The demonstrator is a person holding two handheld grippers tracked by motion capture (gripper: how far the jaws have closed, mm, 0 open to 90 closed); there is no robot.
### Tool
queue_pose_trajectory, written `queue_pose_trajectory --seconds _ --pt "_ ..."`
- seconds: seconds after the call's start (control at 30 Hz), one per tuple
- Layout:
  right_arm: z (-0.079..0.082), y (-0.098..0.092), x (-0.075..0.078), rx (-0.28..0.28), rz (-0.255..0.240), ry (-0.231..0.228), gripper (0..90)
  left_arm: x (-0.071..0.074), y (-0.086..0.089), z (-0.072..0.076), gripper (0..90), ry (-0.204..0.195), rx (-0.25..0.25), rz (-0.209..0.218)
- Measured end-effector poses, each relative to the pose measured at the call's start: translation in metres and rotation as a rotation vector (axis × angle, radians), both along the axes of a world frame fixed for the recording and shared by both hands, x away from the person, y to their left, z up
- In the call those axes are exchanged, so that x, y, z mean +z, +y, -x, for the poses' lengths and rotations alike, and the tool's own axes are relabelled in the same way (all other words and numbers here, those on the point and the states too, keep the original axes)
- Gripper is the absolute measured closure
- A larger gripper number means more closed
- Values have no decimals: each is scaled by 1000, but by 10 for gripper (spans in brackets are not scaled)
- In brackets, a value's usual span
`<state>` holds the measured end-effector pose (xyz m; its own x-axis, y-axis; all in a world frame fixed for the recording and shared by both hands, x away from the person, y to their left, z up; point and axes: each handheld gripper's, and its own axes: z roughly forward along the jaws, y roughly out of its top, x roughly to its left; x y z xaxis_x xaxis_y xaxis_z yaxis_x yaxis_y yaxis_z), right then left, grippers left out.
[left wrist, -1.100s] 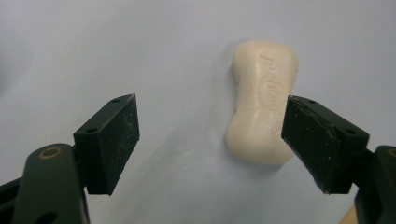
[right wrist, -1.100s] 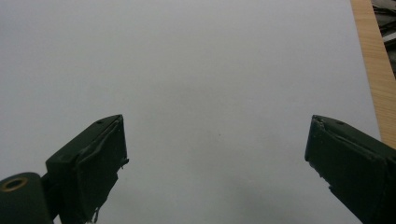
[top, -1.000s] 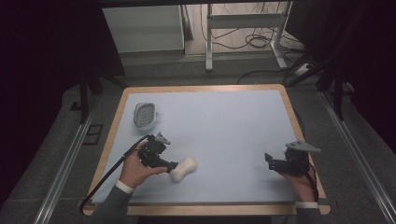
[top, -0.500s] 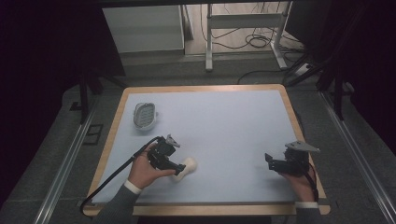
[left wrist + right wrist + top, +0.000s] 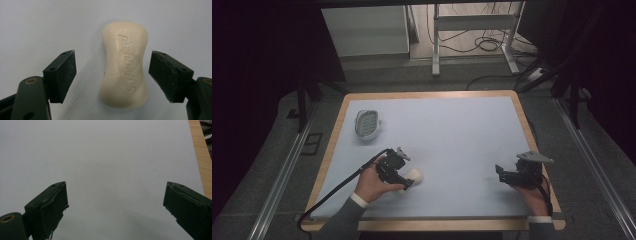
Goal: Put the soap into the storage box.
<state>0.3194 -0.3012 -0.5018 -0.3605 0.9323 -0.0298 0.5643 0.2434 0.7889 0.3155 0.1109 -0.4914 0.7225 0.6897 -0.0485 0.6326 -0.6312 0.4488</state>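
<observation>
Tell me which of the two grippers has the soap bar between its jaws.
The left gripper: its open jaws stand on either side of the cream soap bar, not touching it. The right gripper has just bare mat between its jaws.

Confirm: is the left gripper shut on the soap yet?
No, open. The left gripper straddles the soap bar, with bare mat showing between each jaw and the bar.

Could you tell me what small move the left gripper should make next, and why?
Probably close the left gripper: its black jaws stand open on either side of the cream, waisted bar of soap, level with its waist, with a gap on each side. The soap lies flat on the pale blue tabletop.
</observation>
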Motion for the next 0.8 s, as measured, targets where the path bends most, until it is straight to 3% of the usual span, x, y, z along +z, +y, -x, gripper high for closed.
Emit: queue_pose_trajectory --seconds 0.8 --pt "0 -2 -1 -9 1 5 54 -21 -11 -1 333 36 -19 -44"
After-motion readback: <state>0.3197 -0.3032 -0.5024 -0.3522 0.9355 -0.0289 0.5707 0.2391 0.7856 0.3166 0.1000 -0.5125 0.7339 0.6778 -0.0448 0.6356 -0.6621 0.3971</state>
